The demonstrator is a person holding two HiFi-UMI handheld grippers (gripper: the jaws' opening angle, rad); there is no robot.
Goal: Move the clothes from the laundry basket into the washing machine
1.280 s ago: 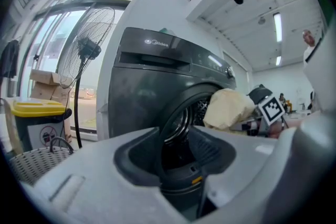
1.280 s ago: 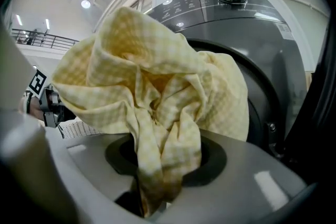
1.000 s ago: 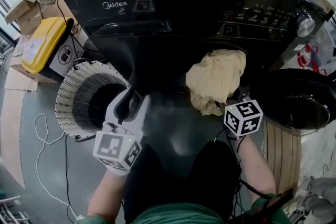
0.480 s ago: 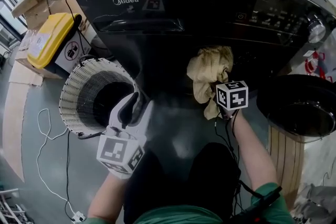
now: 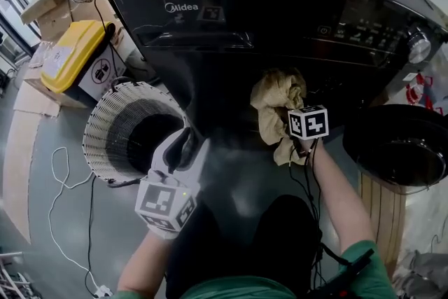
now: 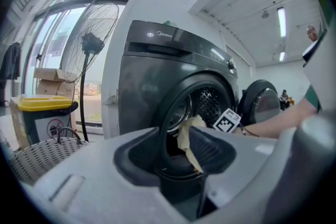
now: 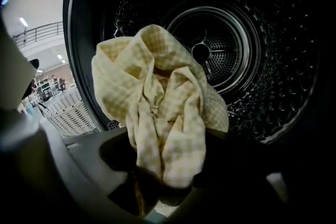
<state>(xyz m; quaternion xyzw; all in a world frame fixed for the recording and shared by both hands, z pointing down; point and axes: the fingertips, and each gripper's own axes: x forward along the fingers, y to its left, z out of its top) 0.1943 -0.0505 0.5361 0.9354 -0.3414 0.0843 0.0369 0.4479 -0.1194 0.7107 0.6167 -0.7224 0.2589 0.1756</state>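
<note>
Right gripper (image 7: 168,178) at the mouth of the washing machine (image 5: 280,7), jaws just opening, checked cloth (image 7: 157,107) loose between them; left gripper (image 5: 185,142) near the laundry basket (image 5: 105,126), jaws apart, empty.

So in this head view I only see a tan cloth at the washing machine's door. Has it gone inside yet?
Observer: Not yet. The right gripper view shows a yellow checked cloth between the jaws of the right gripper, in front of the drum. Those jaws have just been opening.
Operator: Is anything in the drum already?
Observer: No clothes show in the part I can see, only bare perforated metal.
Operator: And the other gripper?
Observer: The left gripper has its jaws apart and holds nothing.
</note>
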